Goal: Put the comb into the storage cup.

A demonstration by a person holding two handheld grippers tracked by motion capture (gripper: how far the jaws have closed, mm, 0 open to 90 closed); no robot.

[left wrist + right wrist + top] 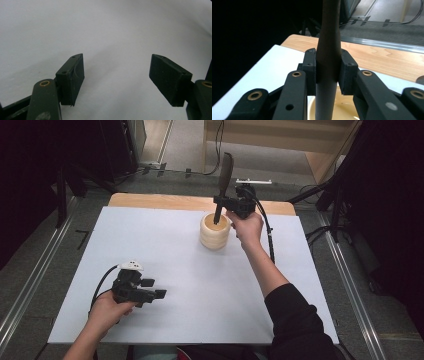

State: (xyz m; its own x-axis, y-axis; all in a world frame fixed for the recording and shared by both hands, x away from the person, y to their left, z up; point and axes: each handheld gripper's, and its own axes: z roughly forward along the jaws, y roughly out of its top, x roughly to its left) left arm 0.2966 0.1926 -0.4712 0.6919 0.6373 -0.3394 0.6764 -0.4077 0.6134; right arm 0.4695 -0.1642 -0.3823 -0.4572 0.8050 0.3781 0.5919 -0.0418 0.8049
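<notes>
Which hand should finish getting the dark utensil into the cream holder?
Right. Its tool is already clamped on the dark utensil, which stands upright with its lower end inside the cream holder. The left tool sits open with nothing between its jaws at the near left of the white board.

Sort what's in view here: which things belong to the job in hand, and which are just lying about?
In the job:
- dark spatula, upright, its handle end in the holder
- cream ribbed holder
- right gripper, shut on the spatula's handle

Just about:
- left gripper, open, resting low over the white board
- wooden table edge
- floor cables
</notes>
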